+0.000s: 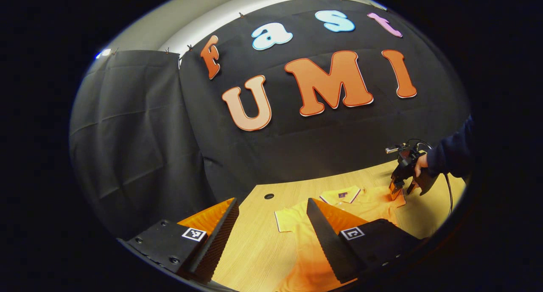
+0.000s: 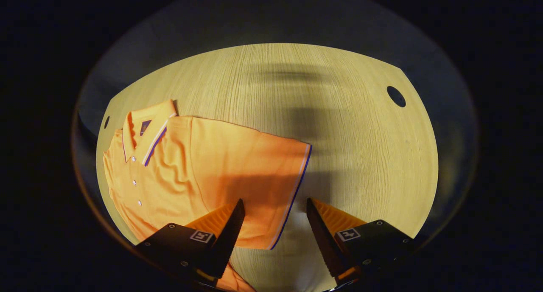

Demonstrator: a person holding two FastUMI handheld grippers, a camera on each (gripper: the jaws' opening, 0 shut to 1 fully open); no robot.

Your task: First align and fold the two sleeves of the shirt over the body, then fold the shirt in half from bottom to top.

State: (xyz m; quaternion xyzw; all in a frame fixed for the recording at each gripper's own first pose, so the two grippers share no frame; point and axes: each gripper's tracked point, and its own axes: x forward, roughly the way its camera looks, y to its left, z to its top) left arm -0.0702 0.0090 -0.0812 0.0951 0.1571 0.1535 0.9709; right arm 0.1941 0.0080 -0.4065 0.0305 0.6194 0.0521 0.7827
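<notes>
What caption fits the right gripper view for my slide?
Open right gripper hovers over the striped cuff of an orange polo shirt lying flat on a wooden table.

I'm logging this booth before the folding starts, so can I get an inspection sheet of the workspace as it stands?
Surface: wooden table with round holes, one at.
Job's things: orange polo shirt lying flat, collar and buttons up; the sleeve with striped trim is spread out, not yet folded over the body.
Clutter: nothing seen.
Grippers: right gripper open, its fingers straddling the sleeve's trimmed edge; left gripper open, looking over the shirt's other side.
Cables: a dark cable hangs from the gripper seen farther off, held by a hand in a dark sleeve.
Surroundings: black cloth wall behind the table.
</notes>
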